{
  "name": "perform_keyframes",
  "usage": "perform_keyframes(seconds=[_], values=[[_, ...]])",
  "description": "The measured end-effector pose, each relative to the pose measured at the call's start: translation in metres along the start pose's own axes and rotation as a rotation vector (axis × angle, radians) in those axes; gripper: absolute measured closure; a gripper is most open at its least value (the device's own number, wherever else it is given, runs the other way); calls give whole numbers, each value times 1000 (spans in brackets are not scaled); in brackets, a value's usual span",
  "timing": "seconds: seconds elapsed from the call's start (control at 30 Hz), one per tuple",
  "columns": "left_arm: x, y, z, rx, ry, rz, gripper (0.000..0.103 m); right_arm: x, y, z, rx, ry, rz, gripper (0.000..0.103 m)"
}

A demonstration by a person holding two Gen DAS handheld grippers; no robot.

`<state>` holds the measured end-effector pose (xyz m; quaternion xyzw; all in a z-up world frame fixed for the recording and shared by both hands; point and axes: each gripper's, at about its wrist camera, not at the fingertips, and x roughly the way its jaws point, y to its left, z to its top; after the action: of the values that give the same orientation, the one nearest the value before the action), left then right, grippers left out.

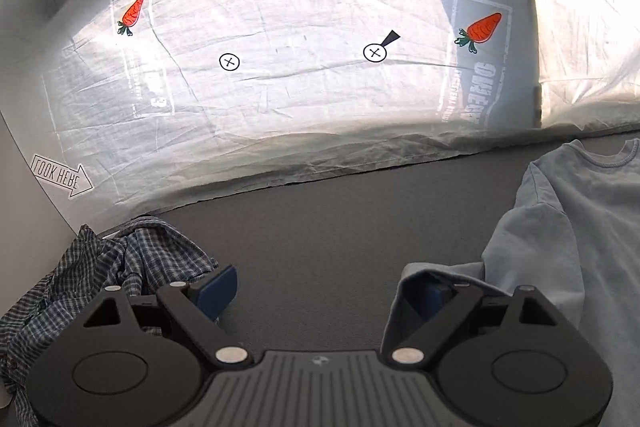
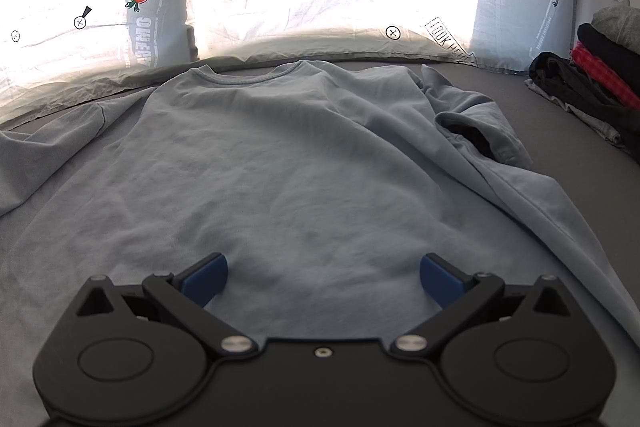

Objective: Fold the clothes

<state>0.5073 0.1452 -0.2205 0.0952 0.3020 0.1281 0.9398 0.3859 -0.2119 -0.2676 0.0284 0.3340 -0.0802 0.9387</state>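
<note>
Over the near hem of the one blue shirt (image 2: 304, 163), the right gripper (image 2: 324, 277) hung with jaws apart, holding nothing, probably placed to take the hem for a fold. At the shirt's left edge, the left gripper (image 1: 316, 293) also stood spread, sleeve cloth draped over its right finger (image 1: 430, 301), unclamped. One checked shirt (image 1: 120, 267) lay crumpled left; one folded pile (image 2: 600, 67) sat far right.

Bare grey mat (image 1: 320, 227) between checked shirt (image 1: 120, 267) and blue tee (image 1: 580, 227)

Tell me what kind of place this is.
Probably a staged clothes-folding station, not an ordinary room: a light blue T-shirt spread on a grey tabletop, a backlit sheet printed with carrots and target marks, and a pile of folded clothes.
</note>
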Motion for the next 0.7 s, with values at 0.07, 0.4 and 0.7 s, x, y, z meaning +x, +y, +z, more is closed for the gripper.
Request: perform_keyframes(seconds=[0.07,0.4,0.7], values=[[17,25,8,-79,40,-9,12,0,0,0,0,0,0,0],[75,131,12,-625,268,-12,13,0,0,0,0,-1,1,0],[27,64,-4,-299,208,-344,19,0,0,0,1,-1,1,0]])
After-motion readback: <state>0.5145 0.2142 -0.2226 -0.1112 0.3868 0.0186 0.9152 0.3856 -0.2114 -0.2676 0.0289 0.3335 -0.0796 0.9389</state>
